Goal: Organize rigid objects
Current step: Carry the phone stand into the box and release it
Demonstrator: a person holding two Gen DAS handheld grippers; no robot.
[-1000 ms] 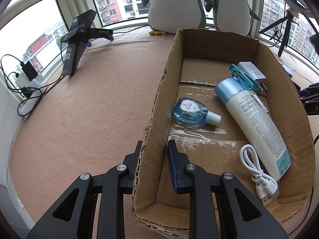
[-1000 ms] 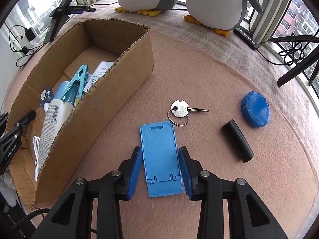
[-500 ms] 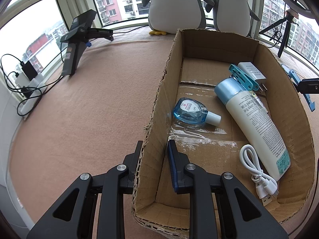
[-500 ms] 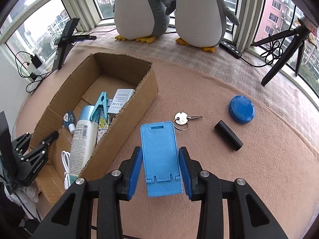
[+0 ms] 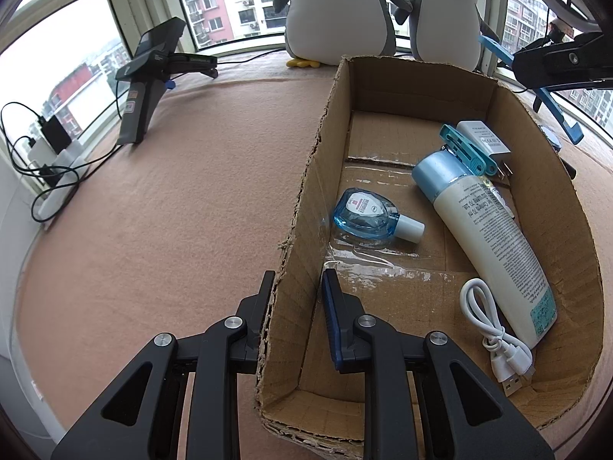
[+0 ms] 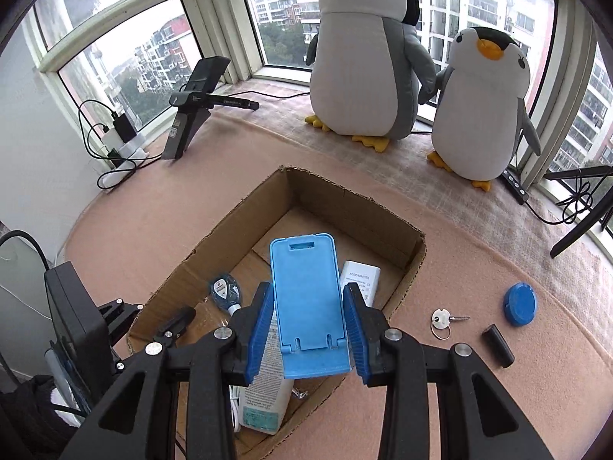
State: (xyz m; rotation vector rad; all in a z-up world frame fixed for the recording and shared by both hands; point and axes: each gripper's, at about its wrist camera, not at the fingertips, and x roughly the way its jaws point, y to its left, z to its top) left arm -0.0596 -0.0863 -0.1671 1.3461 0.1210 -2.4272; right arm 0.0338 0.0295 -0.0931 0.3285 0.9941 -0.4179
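Observation:
My right gripper (image 6: 309, 306) is shut on a blue phone stand (image 6: 306, 306), held in the air over the open cardboard box (image 6: 356, 199). In the left wrist view the stand (image 5: 555, 115) and right gripper show above the box's far right wall. My left gripper (image 5: 297, 291) is shut on the box's left wall (image 5: 302, 207). Inside the box lie a small blue bottle (image 5: 367, 216), a white tube (image 5: 494, 237), a teal clip (image 5: 463, 149), a white adapter (image 5: 482, 140) and a white cable (image 5: 494, 337).
On the pink cloth right of the box lie a key on a ring (image 6: 444, 320), a black cylinder (image 6: 498, 345) and a blue round lid (image 6: 520, 303). Two plush penguins (image 6: 364, 57) stand at the back. A black stand (image 6: 191, 107), cables and a tripod leg (image 6: 582, 222) sit near the windows.
My right gripper has lifted the blue phone stand off the cloth and carried it left, from beside the key to above the box. The left gripper has stayed on the box wall.

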